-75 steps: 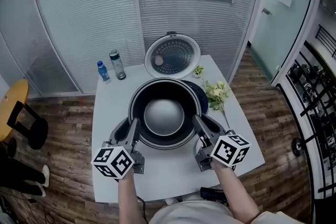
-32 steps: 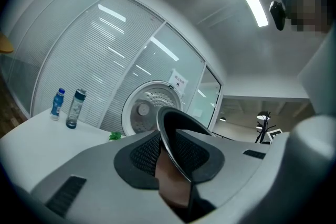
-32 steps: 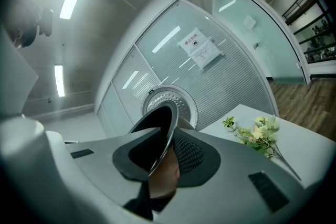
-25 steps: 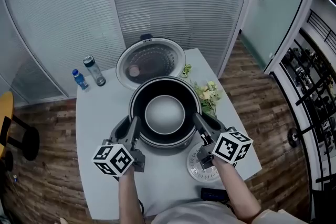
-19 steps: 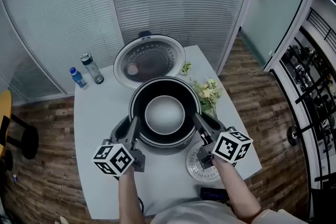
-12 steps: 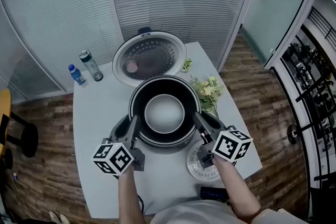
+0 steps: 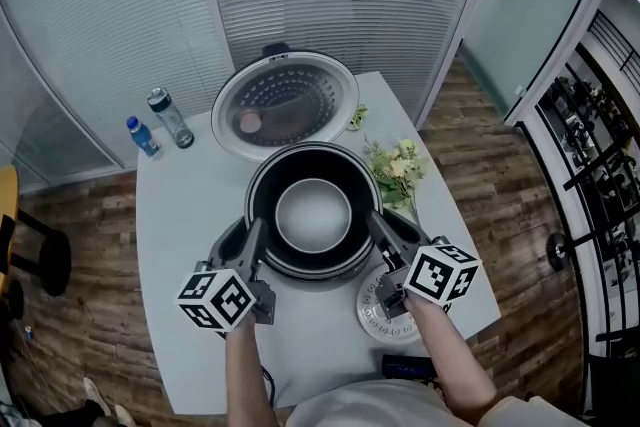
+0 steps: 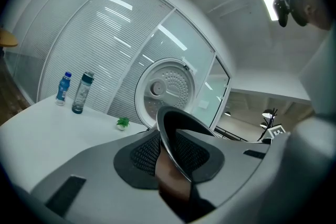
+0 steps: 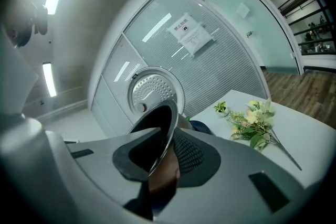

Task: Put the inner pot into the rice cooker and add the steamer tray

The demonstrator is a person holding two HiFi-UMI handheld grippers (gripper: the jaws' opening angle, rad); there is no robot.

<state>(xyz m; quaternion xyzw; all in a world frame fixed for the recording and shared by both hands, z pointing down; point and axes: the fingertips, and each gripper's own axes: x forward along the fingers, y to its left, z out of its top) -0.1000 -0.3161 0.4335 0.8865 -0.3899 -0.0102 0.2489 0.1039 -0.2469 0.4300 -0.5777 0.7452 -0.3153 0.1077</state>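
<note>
Since a second ago the white table (image 7: 180,225) has slid in my view: the two bottles (image 7: 155,123) sit further up and left, and more of the steamer tray (image 7: 372,310) shows under my right wrist. The inner pot (image 7: 313,220) keeps its place between my tongs.

My left tongs (image 7: 252,240) are clamped on the pot's left rim, one pad inside the wall and one outside, as the left gripper view shows (image 8: 176,157). My right tongs (image 7: 378,233) bite the right rim the same way (image 9: 163,160). The pot hangs level between them, mouth up, its silvery bottom showing.

It sits right over the rice cooker (image 7: 285,105), whose round lid stands open just behind it. The pot hides the cooker's body, so I cannot tell whether it is seated. The steamer tray lies flat on the table beside the pot, near the front right corner. A spray of flowers (image 7: 397,170) lies to the pot's right.
</note>
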